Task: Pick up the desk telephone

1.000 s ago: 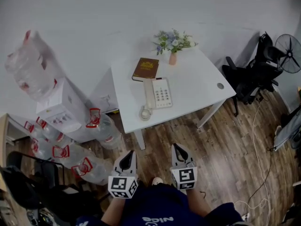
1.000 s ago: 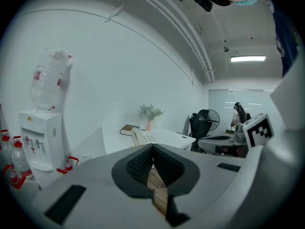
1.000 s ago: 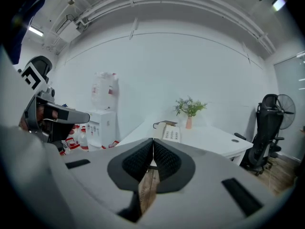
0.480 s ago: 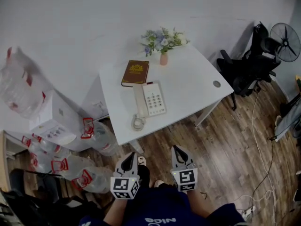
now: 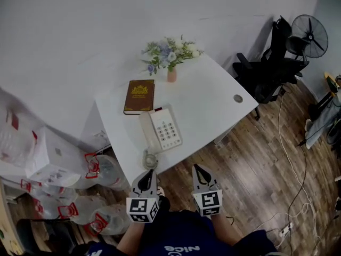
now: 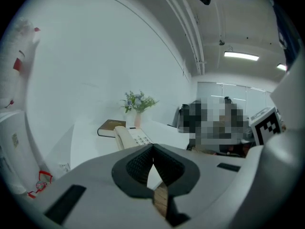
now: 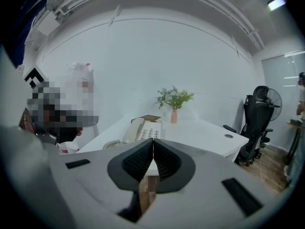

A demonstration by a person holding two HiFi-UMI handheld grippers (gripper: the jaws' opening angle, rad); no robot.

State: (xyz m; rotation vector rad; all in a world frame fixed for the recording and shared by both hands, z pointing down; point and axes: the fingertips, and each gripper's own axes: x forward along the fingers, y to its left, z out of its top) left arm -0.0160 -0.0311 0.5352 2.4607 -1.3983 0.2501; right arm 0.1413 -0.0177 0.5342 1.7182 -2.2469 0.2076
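white tabletop (image 5: 213, 97) ahead carries the telephone (image 5: 160, 131) near its front edge, by a brown book (image 5: 139, 96). i'm at the approach step: my left tool (image 5: 148, 174) and right tool (image 5: 196, 168) are both closed, empty, short of it. next i must open them and reach in.

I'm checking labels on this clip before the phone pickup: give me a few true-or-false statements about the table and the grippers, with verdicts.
The desk telephone sits on the white table. True.
The left gripper grips the telephone. False: it is shut and empty, apart from the telephone.
The right gripper is shut. True.
The brown book lies on top of the telephone. False: it lies on the table beyond it.
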